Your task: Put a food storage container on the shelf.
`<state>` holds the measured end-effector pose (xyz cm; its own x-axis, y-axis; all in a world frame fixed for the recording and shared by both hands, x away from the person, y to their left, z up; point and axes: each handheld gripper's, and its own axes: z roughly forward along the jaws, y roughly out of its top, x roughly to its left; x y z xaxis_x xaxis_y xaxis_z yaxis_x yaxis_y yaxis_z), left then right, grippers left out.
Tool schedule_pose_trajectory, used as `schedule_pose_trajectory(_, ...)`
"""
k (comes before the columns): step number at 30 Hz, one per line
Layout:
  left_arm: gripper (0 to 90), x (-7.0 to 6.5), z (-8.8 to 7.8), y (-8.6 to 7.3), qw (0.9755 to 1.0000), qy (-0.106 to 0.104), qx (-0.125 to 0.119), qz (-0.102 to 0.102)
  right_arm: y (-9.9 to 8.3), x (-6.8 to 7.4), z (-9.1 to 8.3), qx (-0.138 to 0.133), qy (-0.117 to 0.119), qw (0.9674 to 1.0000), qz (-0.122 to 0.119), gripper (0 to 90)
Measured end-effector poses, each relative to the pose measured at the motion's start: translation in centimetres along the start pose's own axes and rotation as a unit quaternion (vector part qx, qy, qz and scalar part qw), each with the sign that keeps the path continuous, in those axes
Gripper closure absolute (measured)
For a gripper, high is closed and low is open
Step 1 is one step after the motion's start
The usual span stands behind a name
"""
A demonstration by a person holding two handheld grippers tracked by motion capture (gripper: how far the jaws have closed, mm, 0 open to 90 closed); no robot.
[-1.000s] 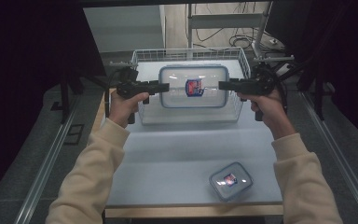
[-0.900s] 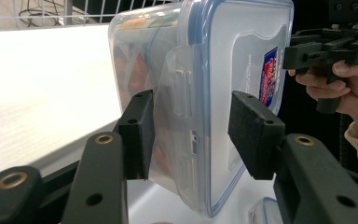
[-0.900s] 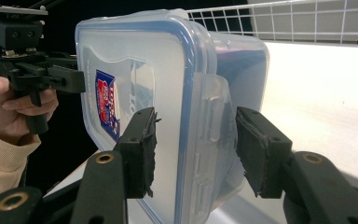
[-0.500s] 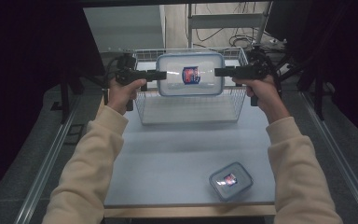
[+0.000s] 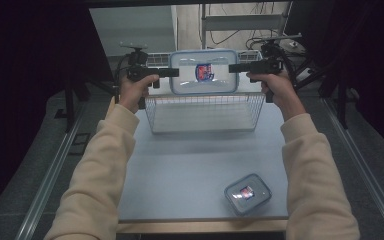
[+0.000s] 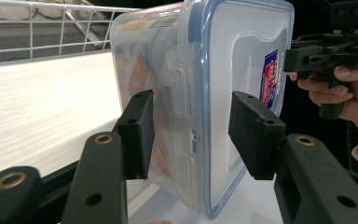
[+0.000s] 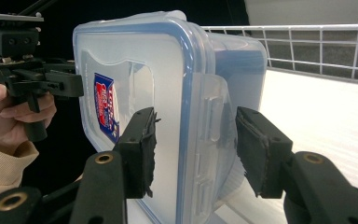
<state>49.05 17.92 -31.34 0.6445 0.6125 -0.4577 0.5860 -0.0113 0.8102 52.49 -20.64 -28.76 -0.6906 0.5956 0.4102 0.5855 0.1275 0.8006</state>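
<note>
At the top centre of the high view, I hold a large clear container (image 5: 203, 73) with a blue-rimmed lid between my two grippers, lifted above the wire basket (image 5: 203, 112) that stands at the far end of the table (image 5: 180, 170). My left gripper (image 5: 172, 73) clamps the container's left short end, and my right gripper (image 5: 232, 67) clamps its right short end. In the left gripper view, my jaws stand about half open with the pads pressed on either side of the container's latch flap (image 6: 179, 88), one on the body side and one on the lid side. In the right gripper view, my pads straddle the opposite latch the same way. A red and blue label (image 5: 204, 72) shows on the lid. A small lidded container (image 5: 247, 193) lies at the lower right of the table.
</note>
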Motion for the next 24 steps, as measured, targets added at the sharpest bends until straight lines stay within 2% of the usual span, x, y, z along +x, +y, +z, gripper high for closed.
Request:
schedule_pose_trajectory(4, 51.3, 0.4, 0.2, 0.5, 0.9999, 0.0, 0.006, -0.008, 0.3, -0.3, 0.2, 0.004, 0.0, 1.0, 0.009, 48.5)
schedule_pose_trajectory(6, 51.1, 0.7, 0.4, 0.6, 0.9998, -0.002, 0.002, -0.02, 0.4, -0.5, 0.4, 0.002, -0.002, 0.9999, 0.017, 48.2)
schedule_pose_trajectory(7, 51.0, 1.0, 0.5, 0.6, 0.9994, -0.007, -0.001, -0.033, 0.6, -0.7, 0.6, 0.004, -0.002, 0.9997, 0.026, 47.9)
schedule_pose_trajectory(8, 50.9, 1.0, 0.5, 0.6, 0.9994, -0.007, -0.001, -0.033, 0.6, -0.7, 0.6, 0.004, -0.002, 0.9997, 0.026, 47.9)
schedule_pose_trajectory(11, 50.7, 1.4, 0.8, 0.9, 0.9986, -0.008, -0.005, -0.051, 0.9, -1.0, 0.8, 0.007, -0.005, 0.9994, 0.035, 47.5)
schedule_pose_trajectory(12, 50.0, 1.7, 1.1, 1.0, 0.9977, -0.009, -0.007, -0.067, 1.1, -1.3, 1.0, 0.009, -0.005, 0.9988, 0.048, 47.3)
schedule_pose_trajectory(13, 50.0, 1.7, 1.1, 1.0, 0.9977, -0.009, -0.007, -0.067, 1.1, -1.3, 1.0, 0.009, -0.005, 0.9988, 0.048, 47.3)
schedule_pose_trajectory(17, 49.6, 2.5, 1.6, 1.3, 0.995, -0.014, -0.012, -0.098, 1.4, -2.1, 1.6, 0.005, -0.006, 0.9965, 0.083, 47.0)
schedule_pose_trajectory(18, 49.1, 2.8, 1.8, 1.4, 0.994, -0.012, -0.014, -0.107, 1.5, -2.4, 1.7, 0.004, -0.008, 0.9948, 0.101, 46.9)
schedule_pose_trajectory(19, 48.6, 2.8, 1.8, 1.4, 0.994, -0.012, -0.014, -0.107, 1.5, -2.4, 1.7, 0.004, -0.008, 0.9948, 0.101, 46.9)
schedule_pose_trajectory(21, 47.9, 3.0, 2.1, 1.6, 0.9942, 0.008, -0.014, -0.106, 1.5, -2.6, 2.0, 0.002, -0.015, 0.9926, 0.121, 46.0)
schedule_pose_trajectory(22, 48.7, 3.0, 2.6, 1.8, 0.9941, 0.018, -0.009, -0.107, 1.6, -2.7, 2.4, 0.004, -0.038, 0.9905, 0.132, 44.8)
schedule_pose_trajectory(23, 45.2, 3.0, 2.6, 1.8, 0.9941, 0.018, -0.009, -0.107, 1.6, -2.7, 2.4, 0.004, -0.038, 0.9905, 0.132, 44.8)
schedule_pose_trajectory(24, 45.2, 3.0, 3.0, 1.8, 0.9937, 0.028, -0.005, -0.109, 1.6, -2.6, 2.5, 0.006, -0.054, 0.9904, 0.127, 45.2)
